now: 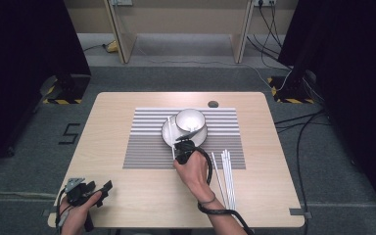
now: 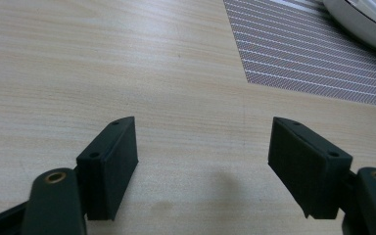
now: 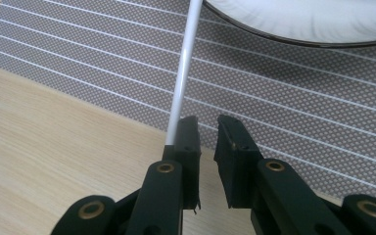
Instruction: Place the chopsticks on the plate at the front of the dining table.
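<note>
The white straw point(image 3: 182, 73) lies on the striped mat point(image 3: 284, 98) mid-counter, its long axis running from the right fingers point(image 3: 206, 134) toward the cup point(image 1: 191, 123) on its saucer point(image 1: 168, 133). It sits just outside those nearly closed fingers, ungripped. Spare straws point(image 1: 226, 177) lie near the right edge. The left fingers point(image 2: 203, 164) rest spread and empty by the near-left corner.

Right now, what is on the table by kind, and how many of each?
White bowl: 1
White plate under it: 1
Striped placemat: 1
White sticks: about 6 (1 in the bowl, 1 beside the plate, about 4 loose, too close together to separate)
Grippers: 2 (left gripper, right gripper)
Total: about 11
</note>
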